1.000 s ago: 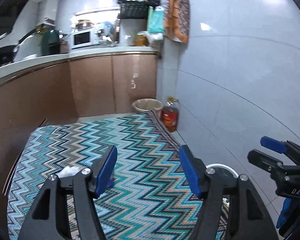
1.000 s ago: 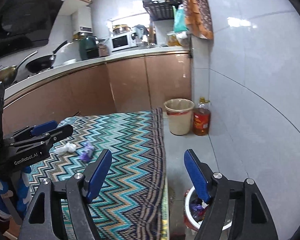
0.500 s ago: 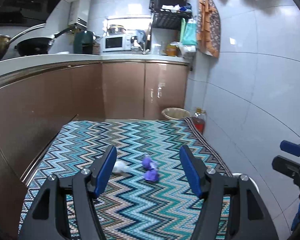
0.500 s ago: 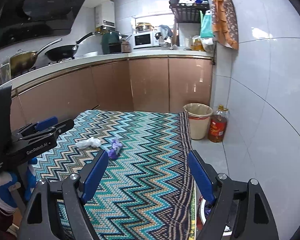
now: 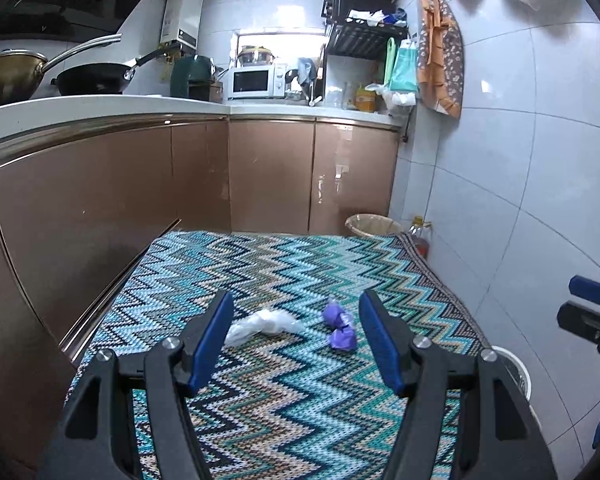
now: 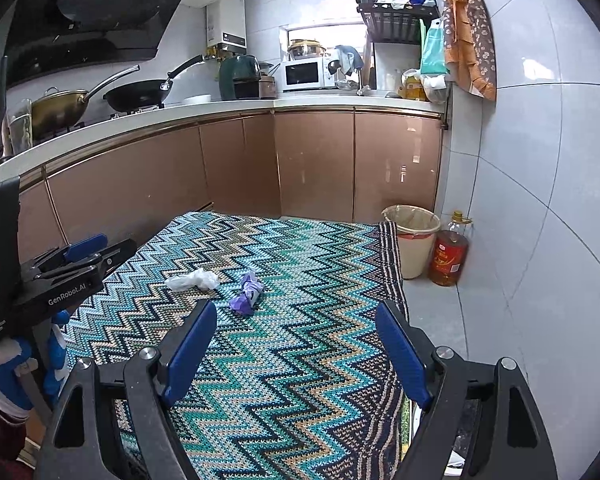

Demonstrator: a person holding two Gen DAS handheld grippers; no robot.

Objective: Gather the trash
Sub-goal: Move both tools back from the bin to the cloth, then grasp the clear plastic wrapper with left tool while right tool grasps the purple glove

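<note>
Left wrist view: left gripper [image 5: 296, 336] fingers apart, blue pads [image 5: 210, 340] empty, nothing between them. Just beyond the tips, at frame centre, two scraps lie on the zigzag rug [image 5: 284, 408]: a crumpled white wrapper [image 5: 266, 323] toward the left pad, a purple wrapper [image 5: 339, 330] toward the right pad, near each other but not touching. Right wrist view: right gripper [image 6: 296, 354] fingers spread wide, having just opened further, holding nothing; both scraps sit above its left pad [image 6: 188, 354], left of centre. White bin [image 5: 514, 372] at the rug's right edge, lower right of the left view, mostly hidden. Farther back, lined beige wastebasket [image 6: 414, 240] and an oil bottle [image 6: 449, 254] stand side by side at right, against brown cabinets [image 6: 316, 164] and the tiled wall.
</note>
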